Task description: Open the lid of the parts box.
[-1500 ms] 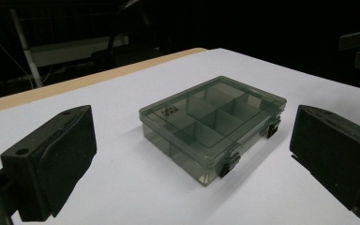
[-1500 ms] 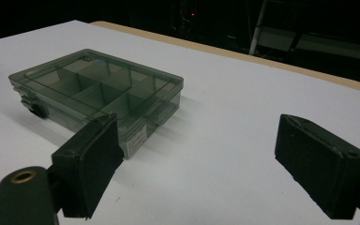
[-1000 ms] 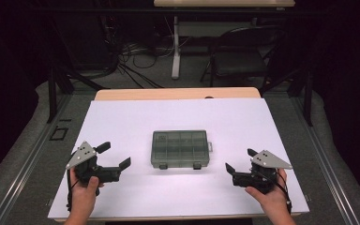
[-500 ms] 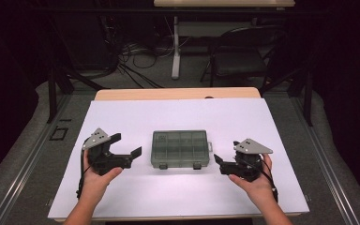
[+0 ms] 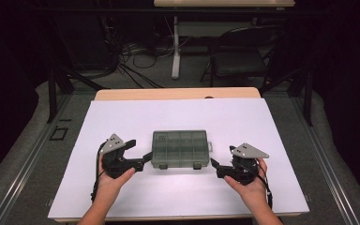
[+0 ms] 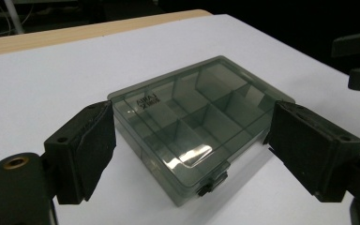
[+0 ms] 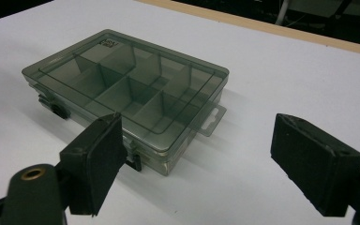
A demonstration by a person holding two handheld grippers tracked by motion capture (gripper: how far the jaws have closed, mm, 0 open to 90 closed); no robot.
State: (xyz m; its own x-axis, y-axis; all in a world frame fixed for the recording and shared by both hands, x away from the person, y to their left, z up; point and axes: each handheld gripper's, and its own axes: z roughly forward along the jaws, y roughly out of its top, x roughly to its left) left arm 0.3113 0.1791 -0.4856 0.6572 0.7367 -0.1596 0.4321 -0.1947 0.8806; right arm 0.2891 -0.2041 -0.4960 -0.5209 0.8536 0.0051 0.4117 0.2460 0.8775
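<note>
Two hand-held grippers had drawn in on a smoky translucent compartment box (image 5: 182, 149) lying lid-down-shut near the middle of the white table sheet (image 5: 122, 117), closer than a second earlier, when both hung well out toward the sheet's side edges. At left, the left gripper (image 5: 140, 157) had come up just beside the box's left end; its jaws had just been closing a little yet stood wide, with the box's near corner framed between the pads in the left gripper view (image 6: 187, 136) but no pad pressing on it. The box itself lay where it had been, flat, its two front latches (image 5: 197, 165) toward the person and a hang tab (image 5: 210, 146) at its right end. At right, the right gripper (image 5: 219, 165) had also moved inward and sat near the box's front right corner, apart from it, jaws wide and empty after narrowing slightly. The approach from both sides suggested a two-handed hold or an opening of the latches was next. Small embossed lettering on the lid (image 7: 107, 44) was visible but too blurred to read.
</note>
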